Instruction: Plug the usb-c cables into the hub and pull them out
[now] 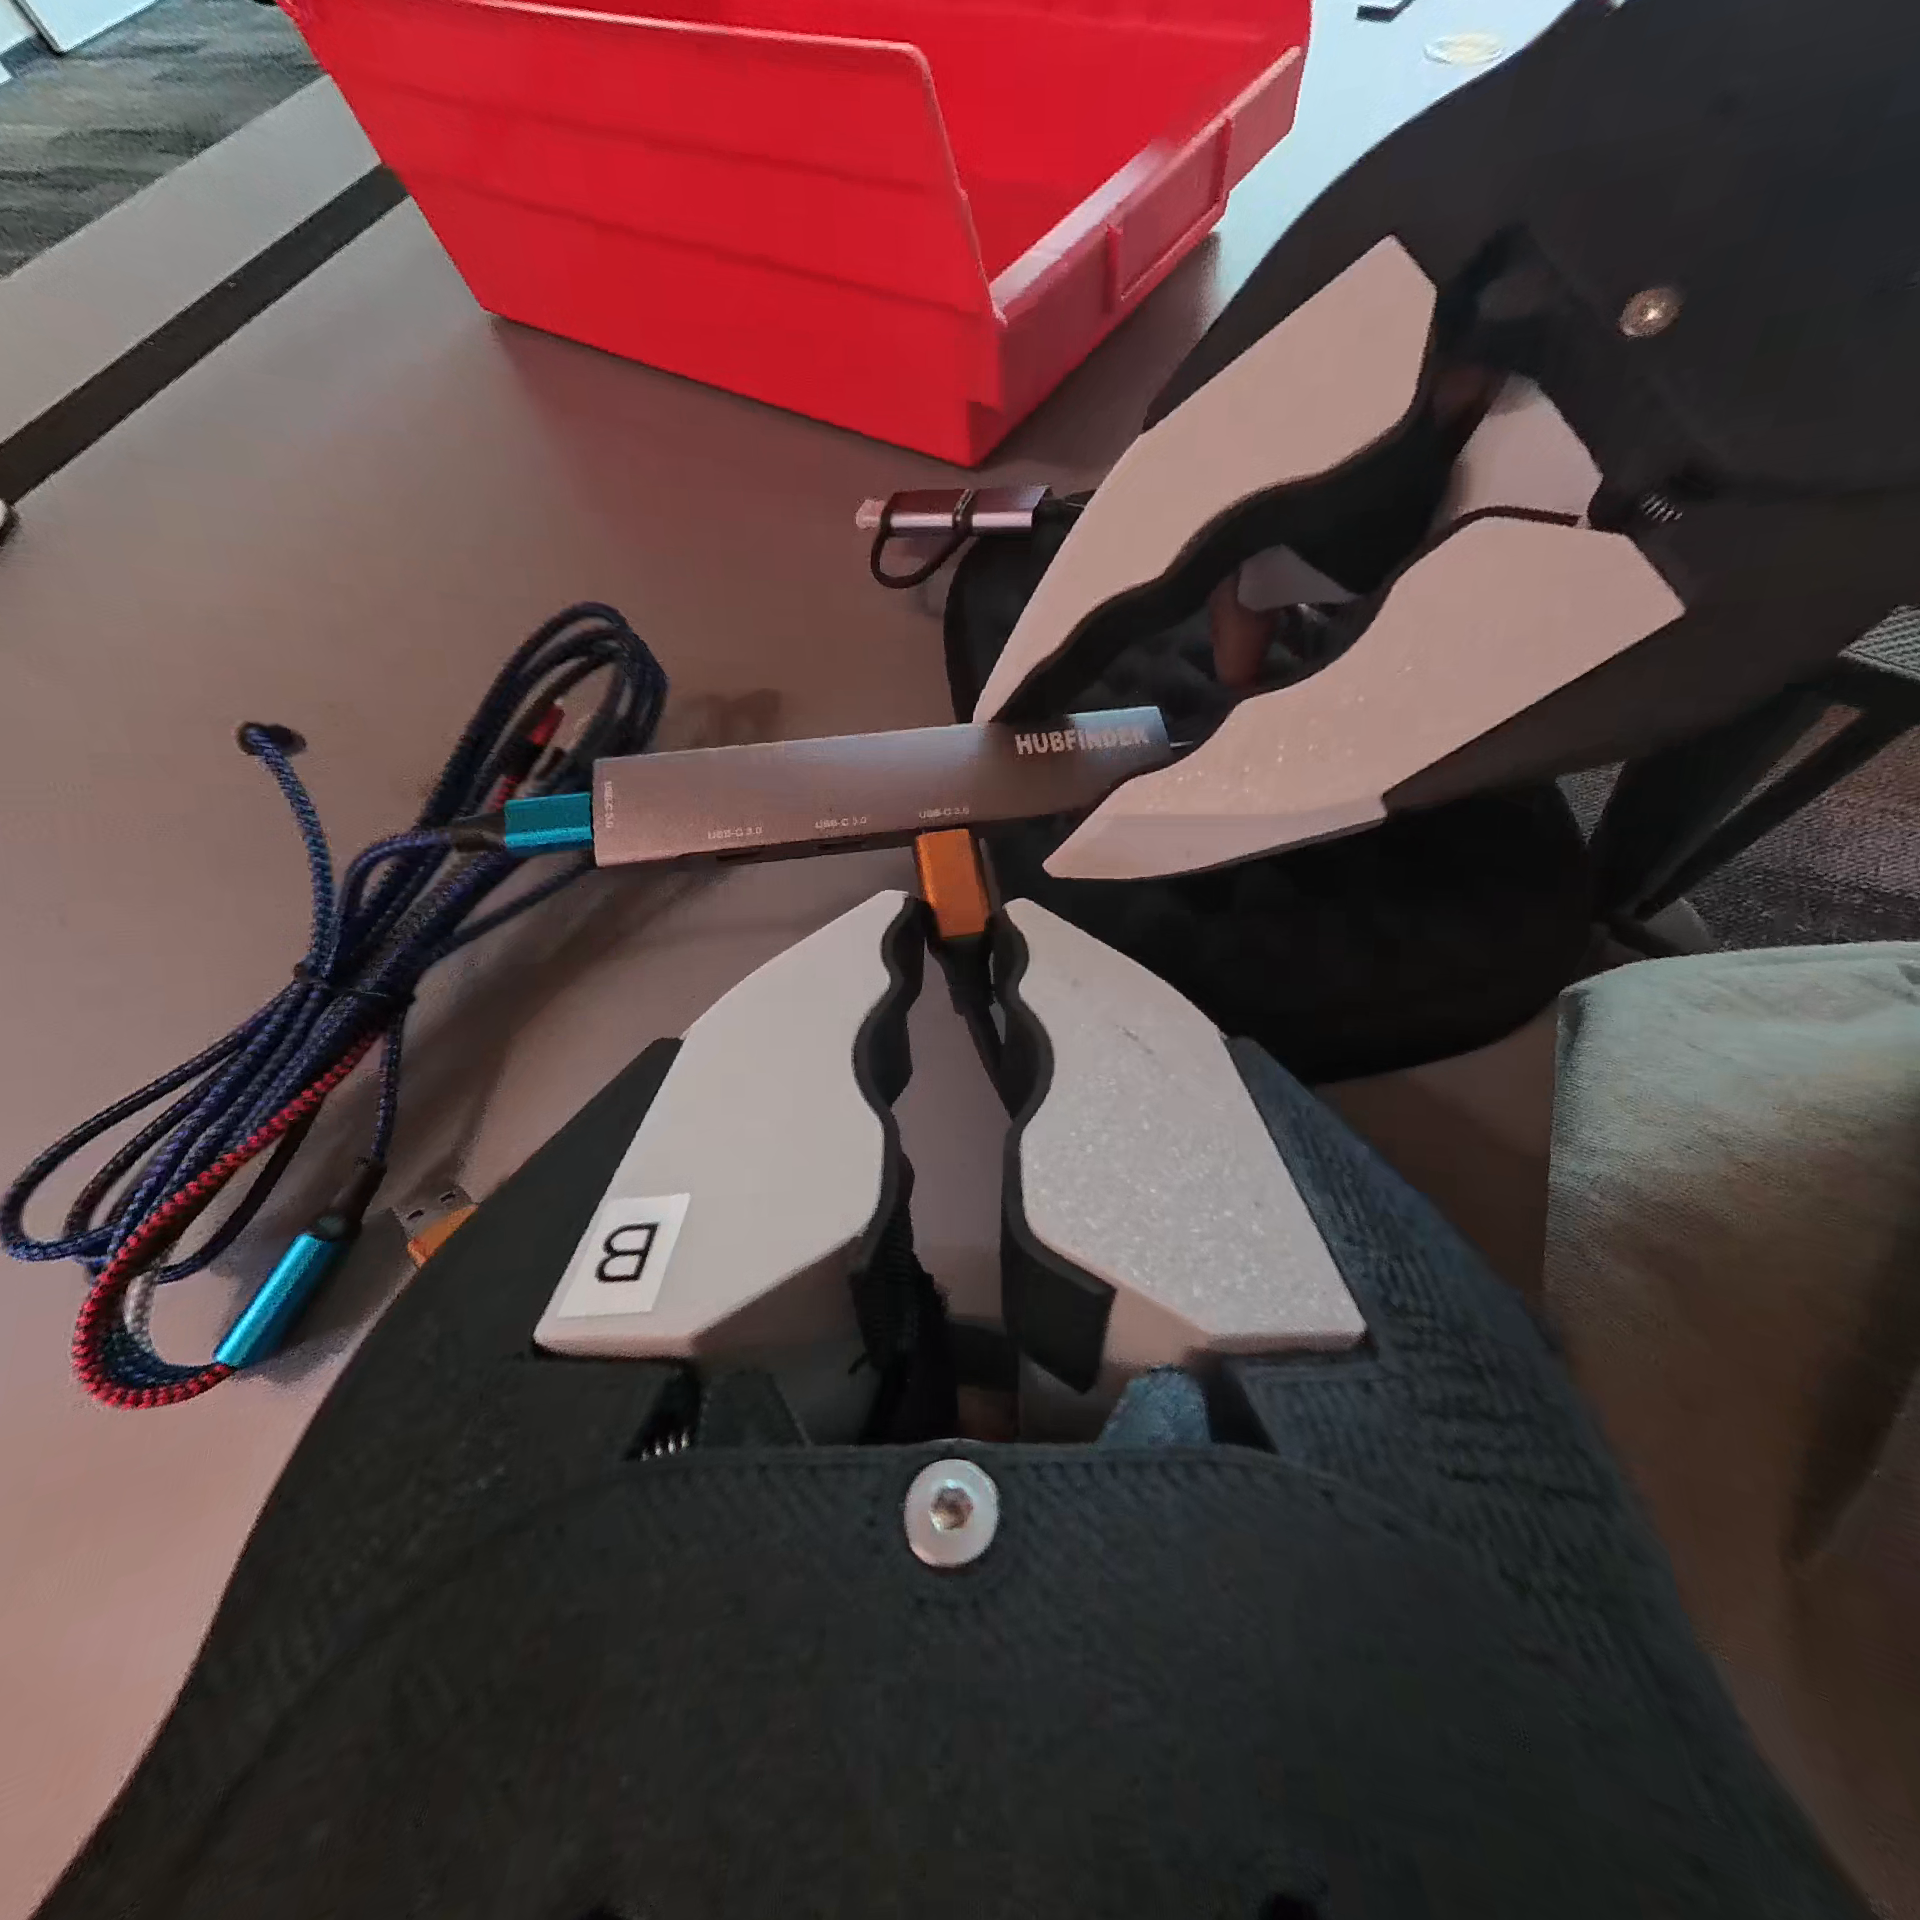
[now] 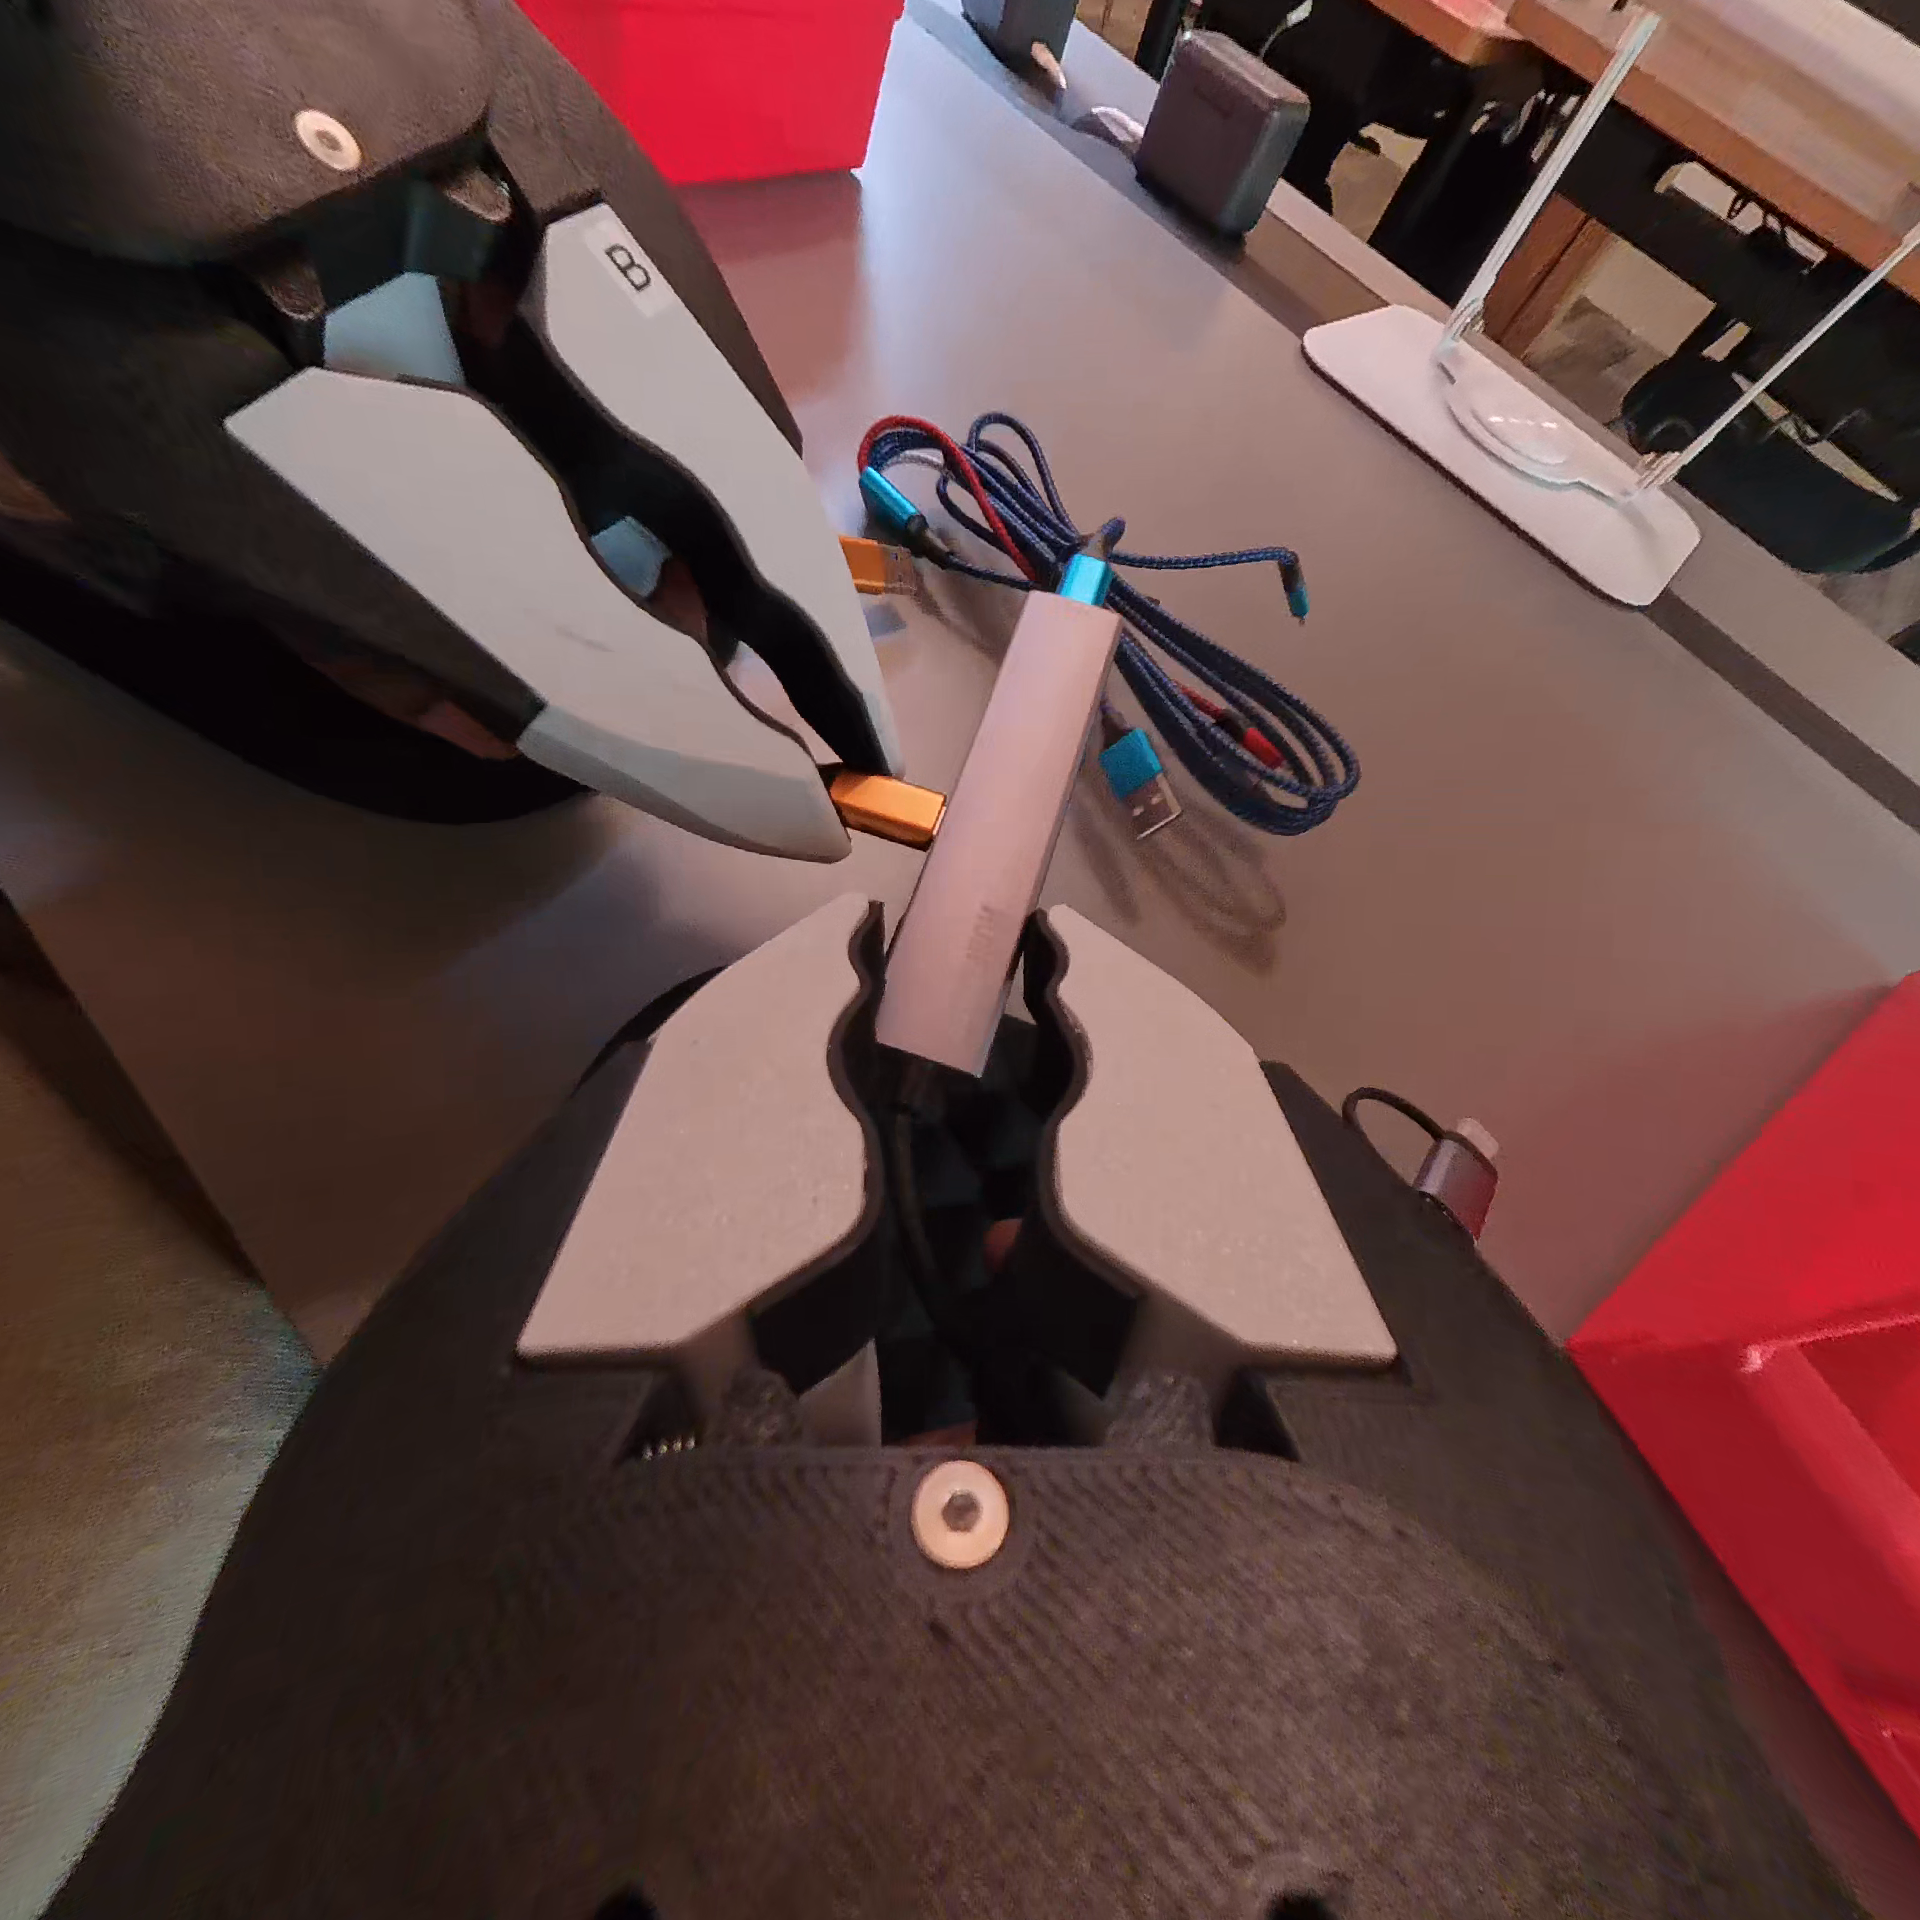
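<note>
A grey USB hub (image 1: pixel 831 774) is held above the table. My right gripper (image 2: pixel 956 925) is shut on the hub's (image 2: pixel 997 790) cable end; it also shows in the left wrist view (image 1: pixel 1039 790). My left gripper (image 1: pixel 951 914) is shut on an orange USB-C plug (image 1: pixel 945 873) that sits in the hub's side port nearest the right gripper; the plug (image 2: pixel 888 805) and left gripper (image 2: pixel 857 805) show in the right wrist view. A blue plug (image 1: pixel 545 821) sits in the hub's far end port, its braided cable (image 1: pixel 343 987) trailing on the table.
A red bin (image 1: pixel 790 197) stands behind the hub. A coil of blue and red braided cables (image 2: pixel 1174 644) with loose blue plugs (image 1: pixel 275 1304) lies on the table. The hub's own grey connector (image 1: pixel 951 514) lies near the bin. A white stand base (image 2: pixel 1496 457) and dark box (image 2: pixel 1216 156) stand farther off. My left and right fingertips are right by each other.
</note>
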A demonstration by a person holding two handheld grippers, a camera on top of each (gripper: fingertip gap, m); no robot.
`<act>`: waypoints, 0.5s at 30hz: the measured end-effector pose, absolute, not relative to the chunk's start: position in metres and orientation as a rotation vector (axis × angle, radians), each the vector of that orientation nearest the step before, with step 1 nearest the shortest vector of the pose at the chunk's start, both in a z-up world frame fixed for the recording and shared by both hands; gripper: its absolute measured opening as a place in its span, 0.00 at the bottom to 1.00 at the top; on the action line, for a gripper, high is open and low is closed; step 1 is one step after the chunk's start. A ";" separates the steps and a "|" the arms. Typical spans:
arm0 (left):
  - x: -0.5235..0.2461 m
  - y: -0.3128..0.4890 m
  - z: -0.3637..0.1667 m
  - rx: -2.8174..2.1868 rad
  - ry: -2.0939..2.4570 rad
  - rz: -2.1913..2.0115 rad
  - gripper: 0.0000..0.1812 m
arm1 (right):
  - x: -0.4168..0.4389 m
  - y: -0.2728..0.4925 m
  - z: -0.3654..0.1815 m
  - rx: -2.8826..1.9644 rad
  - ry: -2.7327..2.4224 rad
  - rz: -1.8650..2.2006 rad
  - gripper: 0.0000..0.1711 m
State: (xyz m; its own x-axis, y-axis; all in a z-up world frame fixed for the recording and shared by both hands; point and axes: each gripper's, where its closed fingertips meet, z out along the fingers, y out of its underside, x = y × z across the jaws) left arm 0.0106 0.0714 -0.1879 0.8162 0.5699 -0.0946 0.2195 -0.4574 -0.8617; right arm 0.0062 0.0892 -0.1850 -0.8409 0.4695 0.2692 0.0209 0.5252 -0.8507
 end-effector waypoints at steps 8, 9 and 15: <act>0.020 0.076 -0.190 -2.084 -0.483 0.436 0.07 | 0.014 0.092 -0.181 -0.283 -2.307 1.320 0.15; 0.020 0.076 -0.190 -2.085 -0.476 0.448 0.07 | 0.014 0.092 -0.181 -0.275 -2.303 1.323 0.15; 0.020 0.075 -0.189 -2.073 -0.476 0.467 0.07 | 0.014 0.092 -0.185 -0.265 -2.294 1.299 0.15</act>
State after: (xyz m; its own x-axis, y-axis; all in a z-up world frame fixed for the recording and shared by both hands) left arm 0.0197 0.0752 -0.1891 0.8528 0.5029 -0.1412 0.1502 -0.4950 -0.8558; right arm 0.0135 0.0920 -0.1847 -0.8627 0.3943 0.3167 -0.0688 0.5289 -0.8459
